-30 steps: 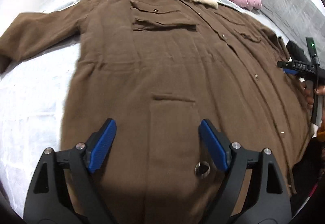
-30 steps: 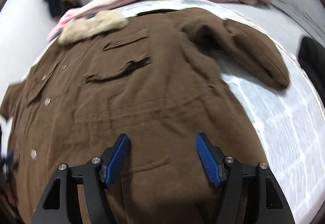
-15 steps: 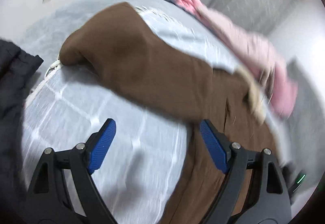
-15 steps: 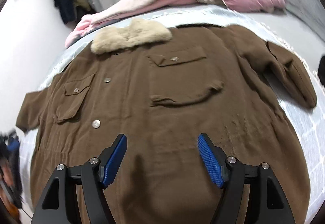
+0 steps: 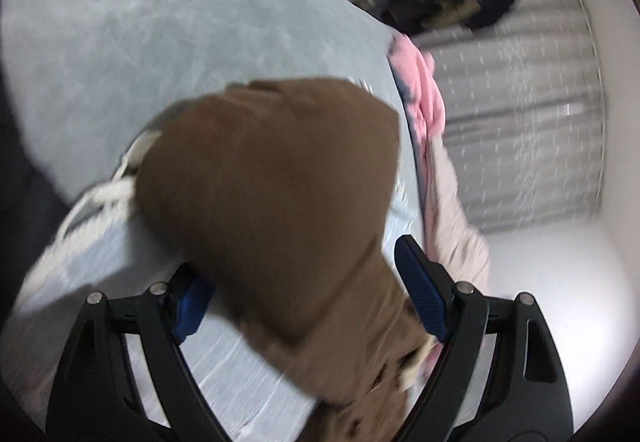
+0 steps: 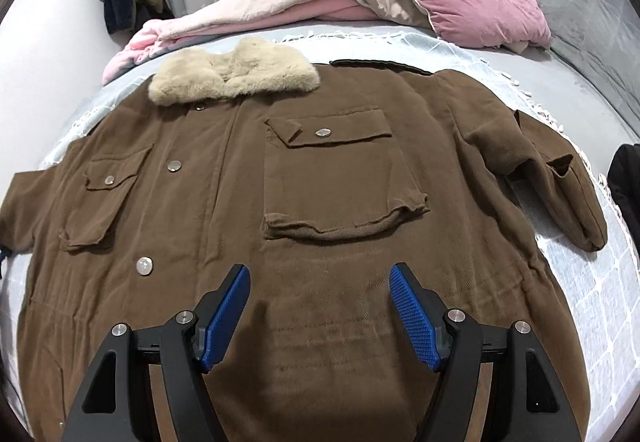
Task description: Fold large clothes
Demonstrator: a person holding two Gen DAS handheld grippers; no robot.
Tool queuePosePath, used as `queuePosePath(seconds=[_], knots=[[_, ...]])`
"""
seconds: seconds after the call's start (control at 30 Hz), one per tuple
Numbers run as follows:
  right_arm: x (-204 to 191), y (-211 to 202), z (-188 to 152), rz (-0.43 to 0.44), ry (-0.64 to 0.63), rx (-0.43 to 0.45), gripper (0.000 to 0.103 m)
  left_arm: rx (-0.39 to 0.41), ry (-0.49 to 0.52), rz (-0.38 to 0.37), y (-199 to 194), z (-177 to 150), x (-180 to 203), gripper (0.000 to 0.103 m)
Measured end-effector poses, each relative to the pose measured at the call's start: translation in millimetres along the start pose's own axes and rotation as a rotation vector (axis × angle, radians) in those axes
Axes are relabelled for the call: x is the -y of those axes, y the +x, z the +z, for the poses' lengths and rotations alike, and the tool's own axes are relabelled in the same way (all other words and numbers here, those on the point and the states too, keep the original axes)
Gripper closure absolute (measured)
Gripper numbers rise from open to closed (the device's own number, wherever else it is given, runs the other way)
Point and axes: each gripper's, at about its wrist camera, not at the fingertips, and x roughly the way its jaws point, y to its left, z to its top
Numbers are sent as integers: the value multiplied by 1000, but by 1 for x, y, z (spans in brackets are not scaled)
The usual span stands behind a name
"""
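Left wrist view: left gripper (image 5: 308,298) jaws spread, straddling coat sleeve (image 5: 272,201); right gripper (image 6: 320,316) jaws spread above coat (image 6: 320,201).

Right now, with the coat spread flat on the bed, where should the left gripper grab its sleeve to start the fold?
Probably the sleeve near its cuff end, coming in from the outer side over the bed. In the left wrist view the sleeve lies between the open fingers of the left gripper, free at its edges, so a finger can slip under. The view is blurred, so the exact cuff edge is unclear.
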Motion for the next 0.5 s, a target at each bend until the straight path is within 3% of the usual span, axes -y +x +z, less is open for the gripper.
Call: queuePosePath(seconds=[0.1, 0.17, 0.23, 0.27, 0.37, 0.43, 0.47, 0.5], knots=[[-3, 4, -1, -17, -15, -3, 30, 35, -81, -1, 10, 14, -5, 28], [-3, 7, -2, -22, -18, -9, 30, 55, -63, 3, 7, 20, -1, 47], [-3, 9, -1, -30, -22, -10, 30, 90, 23, 14, -2, 25, 20, 89], [-3, 10, -1, -38, -22, -10, 30, 111, 79, 17, -11, 25, 28, 92], [-3, 14, -1, -39, -26, -16, 30, 287, 388, 56, -47, 12, 84, 94], [-4, 16, -2, -44, -31, -20, 30, 387, 488, 66, -69, 10, 99, 95], [-6, 17, -1, -45, -36, -20, 30, 430, 514, 117, -74, 12, 103, 95], [-7, 17, -1, -45, -41, -20, 30, 458, 519, 215, -74, 17, 101, 95]])
